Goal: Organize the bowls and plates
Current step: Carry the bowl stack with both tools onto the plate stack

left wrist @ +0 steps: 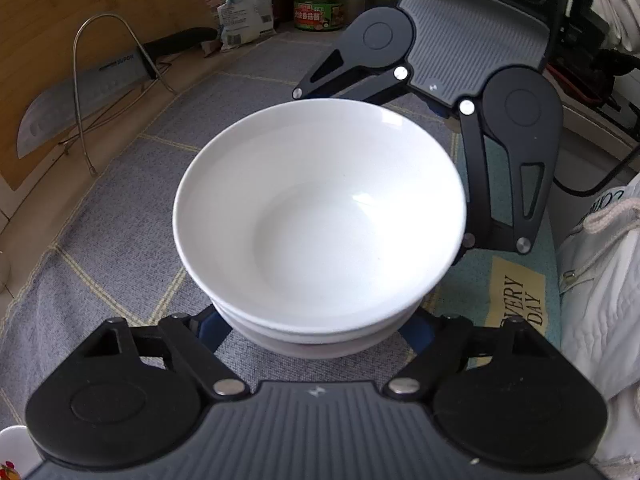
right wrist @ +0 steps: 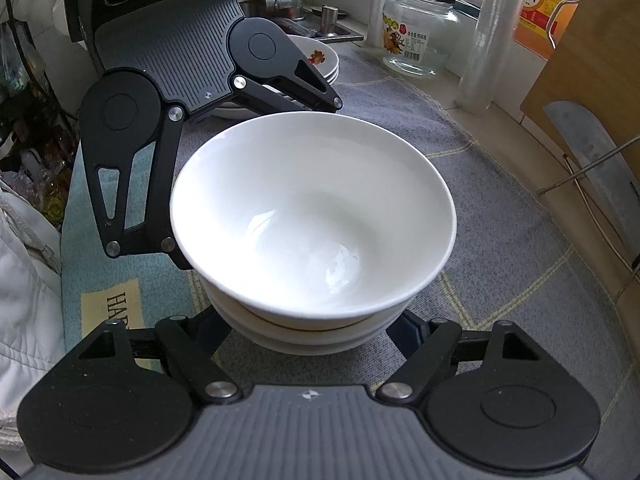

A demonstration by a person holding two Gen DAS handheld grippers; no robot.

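Note:
A stack of nested white bowls [left wrist: 320, 216] [right wrist: 312, 216] stands on a grey checked mat [left wrist: 120, 220]. My left gripper [left wrist: 312, 336] reaches around the base of the stack from one side, its blue fingers [left wrist: 210, 328] running under the lower rims. From the opposite side my right gripper [right wrist: 308, 332] does the same, with a blue finger [right wrist: 408, 332] beside the bottom bowl. Each view also shows the other gripper's black fingers [left wrist: 472, 184] [right wrist: 160, 184] flanking the stack. The pads are hidden beneath the rims, so contact with the bowls cannot be seen.
A pile of flower-patterned plates [right wrist: 320, 60] sits behind the left gripper. A cleaver [left wrist: 80, 96] leans in a wire rack against a wooden board [left wrist: 100, 0]. A glass jar [right wrist: 420, 36], an oil bottle [right wrist: 548, 8] and a green tub [left wrist: 318, 8] stand at the back.

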